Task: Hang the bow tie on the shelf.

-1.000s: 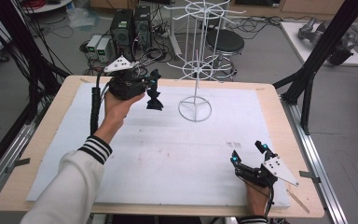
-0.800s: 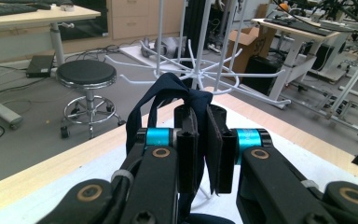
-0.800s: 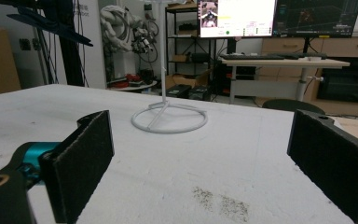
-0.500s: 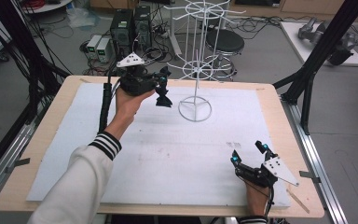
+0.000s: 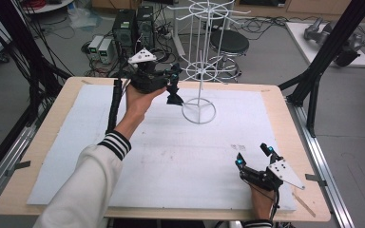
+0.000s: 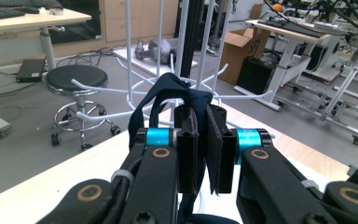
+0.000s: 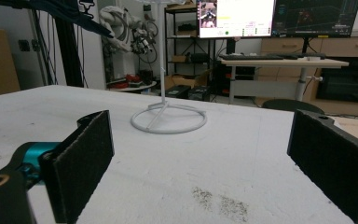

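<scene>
the left gripper (image 5: pixel 172 80) was black, with a grey three-cornered plate (image 5: pixel 142 56) on top and a thick black ribbed cable (image 5: pixel 113 104) trailing beside the forearm. seen from its own camera, this gripper (image 6: pixel 200 149) had black linkage arms with brass-ringed pivot holes, blue metallic cylinders at the jaw roots, a white zip tie and flat dark pads. the left sleeve (image 5: pixel 88 183) was white with a black-and-white striped cuff (image 5: pixel 115 144). the right gripper (image 5: pixel 253 159) was black too, with small blue accents and its own grey plate (image 5: pixel 285 173). up close the right one (image 7: pixel 200 154) showed rough black pads (image 7: pixel 81 163), a teal cylinder and a brass-ringed hole.
</scene>
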The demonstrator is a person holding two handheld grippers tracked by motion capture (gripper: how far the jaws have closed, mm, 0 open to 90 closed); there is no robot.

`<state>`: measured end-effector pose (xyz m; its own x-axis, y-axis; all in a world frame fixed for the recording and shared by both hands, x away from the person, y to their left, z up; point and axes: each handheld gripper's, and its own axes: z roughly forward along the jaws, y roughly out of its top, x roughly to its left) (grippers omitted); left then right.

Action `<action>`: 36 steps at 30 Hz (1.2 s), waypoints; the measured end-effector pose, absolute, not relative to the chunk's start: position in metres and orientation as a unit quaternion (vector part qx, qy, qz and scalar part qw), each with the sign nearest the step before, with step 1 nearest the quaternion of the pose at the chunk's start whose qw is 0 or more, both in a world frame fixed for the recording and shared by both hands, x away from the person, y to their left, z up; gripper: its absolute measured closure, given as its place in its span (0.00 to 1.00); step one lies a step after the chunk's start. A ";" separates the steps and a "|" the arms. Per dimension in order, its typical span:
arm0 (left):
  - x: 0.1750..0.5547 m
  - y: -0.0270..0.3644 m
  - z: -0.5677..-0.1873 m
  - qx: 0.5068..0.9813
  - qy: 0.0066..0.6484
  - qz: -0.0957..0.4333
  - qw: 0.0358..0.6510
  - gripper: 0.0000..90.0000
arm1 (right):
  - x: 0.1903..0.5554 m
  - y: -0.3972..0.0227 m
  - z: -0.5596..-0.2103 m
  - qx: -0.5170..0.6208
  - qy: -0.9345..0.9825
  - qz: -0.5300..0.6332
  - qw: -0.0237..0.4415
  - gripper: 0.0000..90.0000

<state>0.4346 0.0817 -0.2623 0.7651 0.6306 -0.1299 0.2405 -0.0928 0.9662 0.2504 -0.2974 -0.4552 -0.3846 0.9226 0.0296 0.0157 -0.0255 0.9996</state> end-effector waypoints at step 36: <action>0.437 0.055 -0.270 0.753 0.302 0.160 0.563 0.89 | 0.250 -0.298 -0.455 0.400 0.582 0.597 0.382 0.07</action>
<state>0.4374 0.0550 -0.2698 0.7667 0.6342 -0.0997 0.2749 -0.1839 0.9437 0.2500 -0.2983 -0.4555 -0.3891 0.9206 0.0326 0.0088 -0.0317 0.9995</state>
